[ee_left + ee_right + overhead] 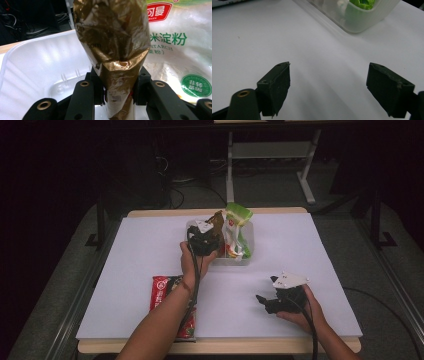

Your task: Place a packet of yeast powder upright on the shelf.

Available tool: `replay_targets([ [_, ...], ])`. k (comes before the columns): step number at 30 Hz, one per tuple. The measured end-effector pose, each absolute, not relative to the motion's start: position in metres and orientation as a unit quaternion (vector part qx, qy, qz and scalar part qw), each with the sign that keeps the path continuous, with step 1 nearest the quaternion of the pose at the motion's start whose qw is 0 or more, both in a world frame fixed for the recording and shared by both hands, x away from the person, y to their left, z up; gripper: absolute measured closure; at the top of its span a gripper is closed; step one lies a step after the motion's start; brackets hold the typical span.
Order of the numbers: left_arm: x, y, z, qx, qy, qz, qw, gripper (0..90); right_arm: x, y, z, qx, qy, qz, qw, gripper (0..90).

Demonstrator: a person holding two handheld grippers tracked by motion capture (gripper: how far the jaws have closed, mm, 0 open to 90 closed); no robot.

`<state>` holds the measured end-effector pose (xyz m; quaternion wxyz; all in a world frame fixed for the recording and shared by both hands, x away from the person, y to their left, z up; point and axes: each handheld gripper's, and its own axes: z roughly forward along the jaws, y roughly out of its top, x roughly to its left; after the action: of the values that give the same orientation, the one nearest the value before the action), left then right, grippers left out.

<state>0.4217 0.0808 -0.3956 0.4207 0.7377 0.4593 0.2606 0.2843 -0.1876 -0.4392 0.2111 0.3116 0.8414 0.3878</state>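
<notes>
A crinkled gold foil pouch (pixel 112 50) stands upright between the jaws of my left gripper (pixel 118 87), whose pads press on its lower part. In the high view this left gripper (pixel 202 240) holds the gold pouch (pixel 216 221) at the left end of a clear plastic bin (pixel 247 260). A white and green starch bag (pixel 236 227) leans inside the bin, right of the pouch; up close the starch bag (pixel 175 50) shows printed text. My right gripper (pixel 261 301) rests low over the table at the front right, and from its own camera the right gripper (pixel 328 82) stands wide open with nothing between its jaws.
A red snack bag (pixel 162 292) lies flat on the white table cover (pixel 310 250) at the front left, partly under the left forearm. The bin's corner (pixel 362 22) lies ahead of the right gripper. Beyond the table's far edge stand a desk frame and cables.
</notes>
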Motion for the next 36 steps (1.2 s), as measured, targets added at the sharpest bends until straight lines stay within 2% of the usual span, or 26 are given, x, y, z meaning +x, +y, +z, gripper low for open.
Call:
replay_targets([
  [16, 0.417, 0.085, -0.391, 0.759, 0.424, 0.232, 0.435, 59.4, 0.284, -0.187, -0.439, 0.310, 0.842, 0.388, 0.211, 19.0],
  [36, 0.402, 0.100, -0.377, 0.785, 0.376, 0.222, 0.439, 41.7, 0.283, -0.187, -0.438, 0.312, 0.842, 0.388, 0.210, 18.9],
])
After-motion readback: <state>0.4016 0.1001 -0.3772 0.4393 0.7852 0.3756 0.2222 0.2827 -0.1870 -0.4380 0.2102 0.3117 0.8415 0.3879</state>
